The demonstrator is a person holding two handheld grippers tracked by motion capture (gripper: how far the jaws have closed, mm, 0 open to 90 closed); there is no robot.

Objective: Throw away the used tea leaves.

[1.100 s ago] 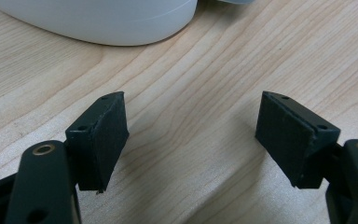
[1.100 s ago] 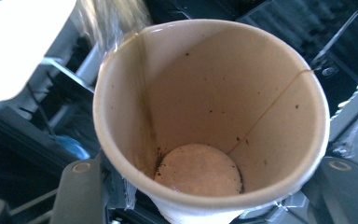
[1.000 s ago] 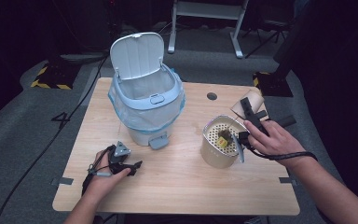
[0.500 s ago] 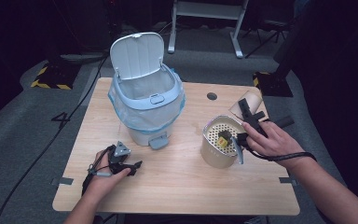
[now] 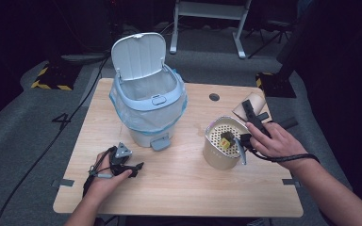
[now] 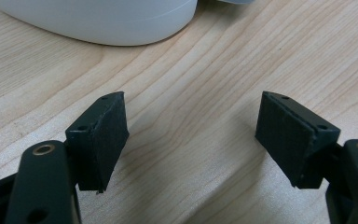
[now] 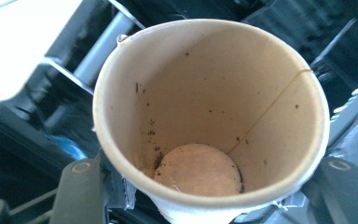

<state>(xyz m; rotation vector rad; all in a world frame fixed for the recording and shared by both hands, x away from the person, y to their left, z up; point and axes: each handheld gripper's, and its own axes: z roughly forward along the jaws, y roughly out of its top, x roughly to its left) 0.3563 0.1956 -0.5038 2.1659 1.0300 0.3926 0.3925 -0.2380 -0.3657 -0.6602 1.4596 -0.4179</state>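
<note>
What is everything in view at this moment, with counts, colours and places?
Pedal bin: one, light blue and white, lid up, clear liner, table's far left-centre.
Strainer container: one, cream, perforated insert holding a small yellow and dark item, right of the bin.
Paper cup: one, brown, speckled inside, no liquid, gripped by the right tongs.
Table: one, light wood.
Metal frame: one, grey, on the floor behind.
Left tongs: black, open, low over bare table near the bin.
Right tongs: black, closed on the cup, table's right.
</note>
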